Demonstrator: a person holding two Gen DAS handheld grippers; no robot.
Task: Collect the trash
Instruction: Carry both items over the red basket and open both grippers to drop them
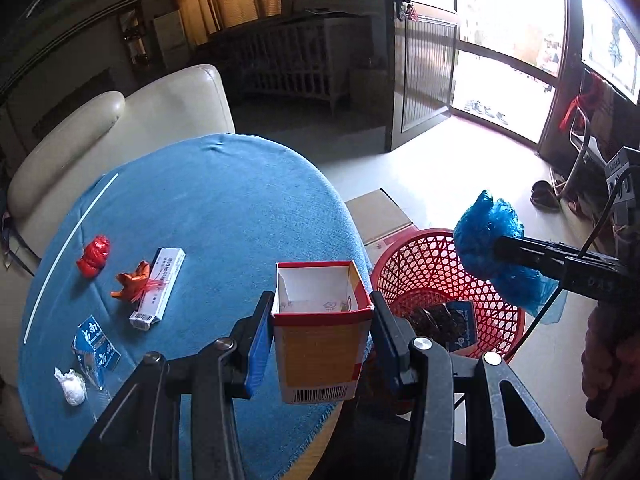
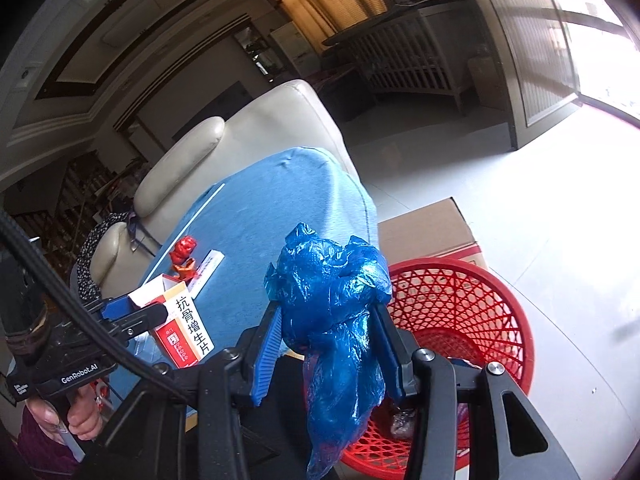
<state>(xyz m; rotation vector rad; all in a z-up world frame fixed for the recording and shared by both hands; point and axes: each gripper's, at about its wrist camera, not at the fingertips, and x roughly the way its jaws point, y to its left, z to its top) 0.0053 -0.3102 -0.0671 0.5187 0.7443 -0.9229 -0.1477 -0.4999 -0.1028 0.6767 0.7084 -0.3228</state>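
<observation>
My left gripper (image 1: 320,312) is shut on an open red and orange medicine box (image 1: 322,340), held over the near edge of the blue-clothed table (image 1: 224,208); the box also shows in the right wrist view (image 2: 180,320). My right gripper (image 2: 328,328) is shut on a crumpled blue plastic bag (image 2: 332,304), held above the rim of the red mesh basket (image 2: 472,320). The bag (image 1: 492,248) and basket (image 1: 432,268) show at the right of the left wrist view. The basket holds some trash.
On the table lie two red wrappers (image 1: 95,256), a white carton (image 1: 160,284), a blue-white packet (image 1: 94,346), a white paper ball (image 1: 72,386) and a white straw (image 1: 68,256). A cream sofa (image 1: 120,120) stands behind. A cardboard box (image 2: 432,228) sits beside the basket.
</observation>
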